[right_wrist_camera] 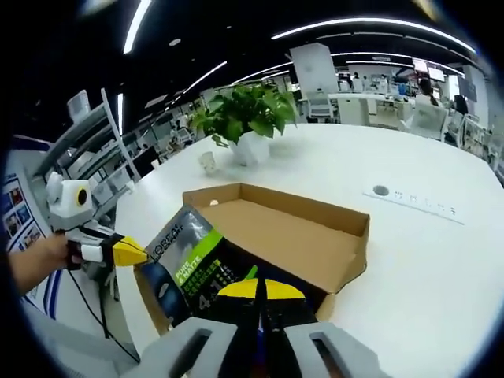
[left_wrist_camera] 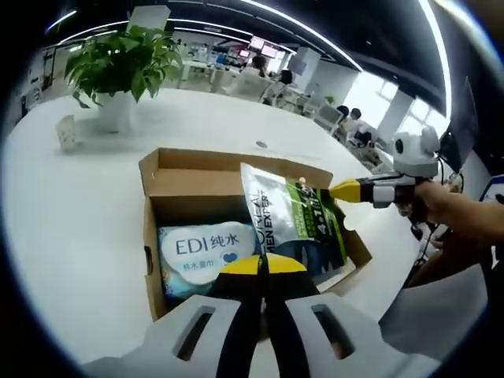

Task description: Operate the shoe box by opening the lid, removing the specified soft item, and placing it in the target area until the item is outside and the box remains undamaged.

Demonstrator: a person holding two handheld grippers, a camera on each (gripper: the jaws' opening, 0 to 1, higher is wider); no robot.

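Open box on white bench; potted plant, small cup behind. Right gripper pinching dark pouch; left gripper jaws pressed together.

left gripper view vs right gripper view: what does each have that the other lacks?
Left gripper view: white EDI wipes pack lying in the box, and the right gripper at the pouch's edge. Right gripper view: left gripper near the box corner, grey shelving behind it. Shared: open cardboard box, dark pouch, potted plant, white table.
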